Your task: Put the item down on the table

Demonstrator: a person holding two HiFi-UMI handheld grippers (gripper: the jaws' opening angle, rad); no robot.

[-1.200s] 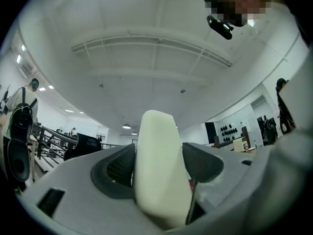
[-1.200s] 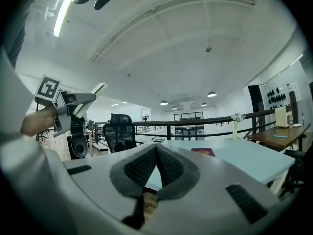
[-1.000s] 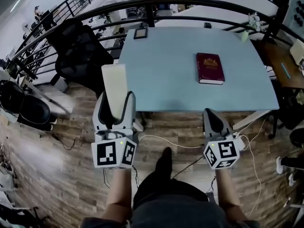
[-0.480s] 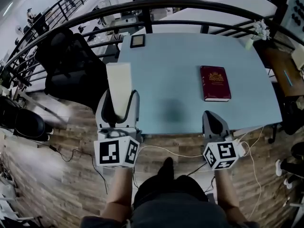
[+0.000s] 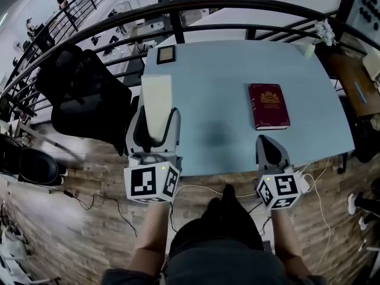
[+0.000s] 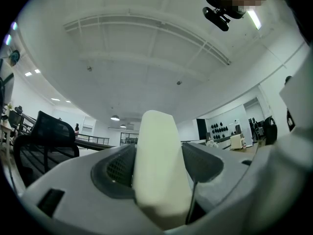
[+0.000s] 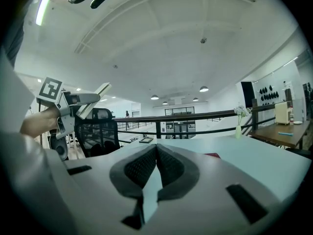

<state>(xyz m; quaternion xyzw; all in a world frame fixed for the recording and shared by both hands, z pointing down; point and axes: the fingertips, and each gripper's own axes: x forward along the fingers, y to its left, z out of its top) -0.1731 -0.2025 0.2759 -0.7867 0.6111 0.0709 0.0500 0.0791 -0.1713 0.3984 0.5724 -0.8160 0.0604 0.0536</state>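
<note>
A cream, flat, oblong item (image 5: pixel 155 97) stands upright in my left gripper (image 5: pixel 155 123), which is shut on its lower part, over the left front edge of the pale blue table (image 5: pixel 208 88). In the left gripper view the item (image 6: pixel 159 155) fills the gap between both pads and points toward the ceiling. My right gripper (image 5: pixel 268 145) hangs at the table's front edge, right of centre, shut with nothing in it; its pads (image 7: pixel 168 168) meet in the right gripper view. A dark red book (image 5: pixel 269 105) lies flat on the table's right half.
A small dark framed tablet (image 5: pixel 165 54) lies at the table's far left corner. A black office chair (image 5: pixel 89 97) stands left of the table. A black railing (image 5: pixel 237 8) runs behind it, with a small vase of flowers (image 5: pixel 323 35) at the far right. Cables (image 5: pixel 208 186) trail on the wooden floor.
The person has stepped closer to the table. My left gripper with the cream item has gone from in front of the table to over its left front edge. The right gripper stays shut.
</note>
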